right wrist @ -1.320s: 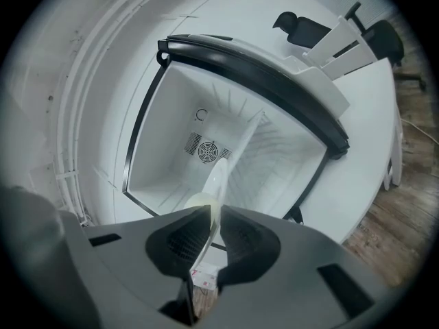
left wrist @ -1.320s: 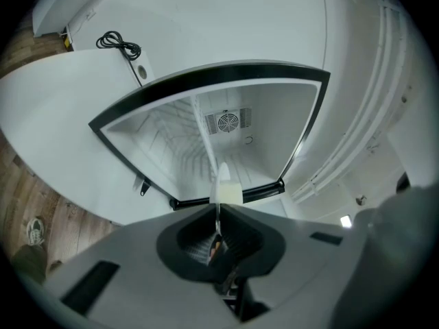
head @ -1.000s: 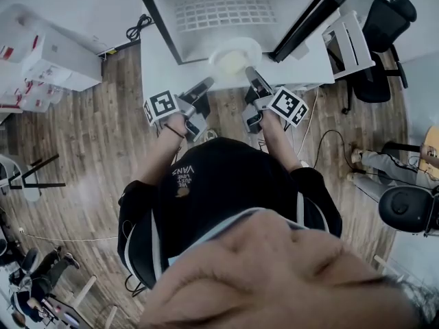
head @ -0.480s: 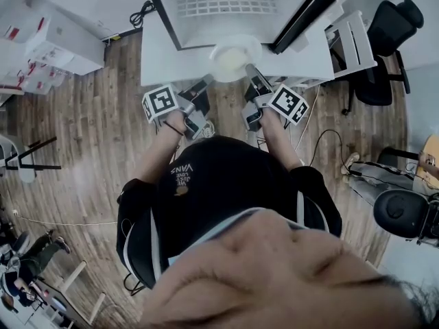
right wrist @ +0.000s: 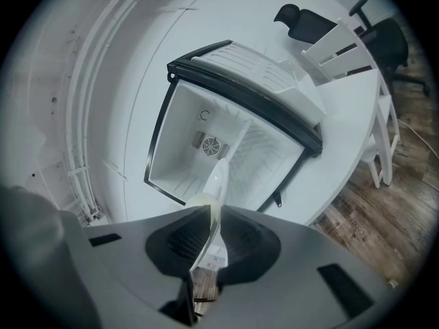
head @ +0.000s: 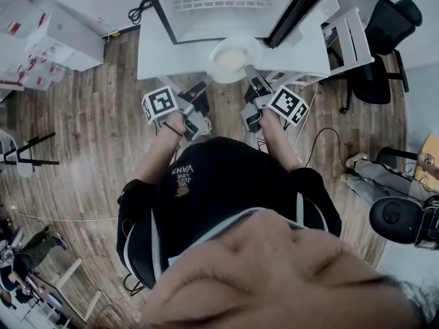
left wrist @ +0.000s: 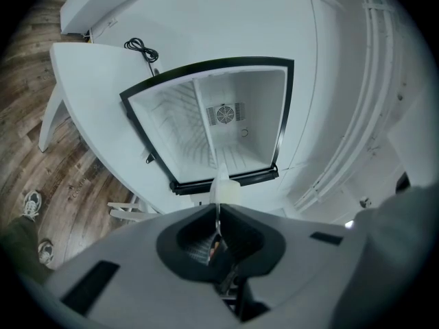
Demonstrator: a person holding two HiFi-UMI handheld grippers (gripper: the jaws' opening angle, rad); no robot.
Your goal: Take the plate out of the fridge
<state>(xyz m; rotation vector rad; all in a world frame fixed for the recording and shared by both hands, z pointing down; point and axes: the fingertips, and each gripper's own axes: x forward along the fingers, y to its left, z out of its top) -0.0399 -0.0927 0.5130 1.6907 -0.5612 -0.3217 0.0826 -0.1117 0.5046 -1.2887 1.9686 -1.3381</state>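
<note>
Plate has come farther from fridge; shirt reads VANS.

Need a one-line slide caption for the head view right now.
Left gripper and right gripper clamp the white plate by its rim, just outside the open fridge.

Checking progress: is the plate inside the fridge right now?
No, the plate is wholly outside the fridge opening, above the white table.
</note>
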